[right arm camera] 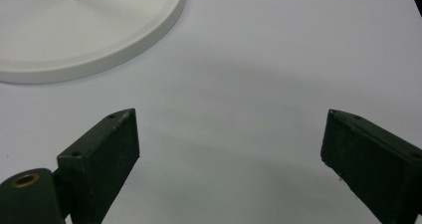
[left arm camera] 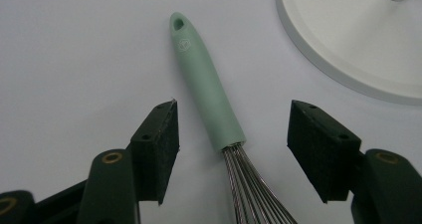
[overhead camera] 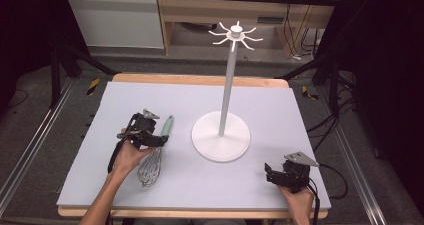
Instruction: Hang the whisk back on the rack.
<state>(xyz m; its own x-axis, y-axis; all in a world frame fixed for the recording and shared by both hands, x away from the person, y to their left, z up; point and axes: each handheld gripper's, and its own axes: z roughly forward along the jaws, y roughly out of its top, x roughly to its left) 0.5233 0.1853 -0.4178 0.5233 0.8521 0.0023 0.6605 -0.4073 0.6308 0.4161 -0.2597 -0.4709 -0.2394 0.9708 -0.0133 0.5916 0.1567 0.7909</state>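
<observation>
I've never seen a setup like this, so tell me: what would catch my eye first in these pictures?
Probably the tall white stand in the middle of the grey table, with its round base and a crown of hooks on top. Next, the whisk with a mint-green handle, lying flat left of the stand, its handle between the open jaws of the left tool, untouched. The right tool rests at the table's near right corner, open with nothing in it.
</observation>
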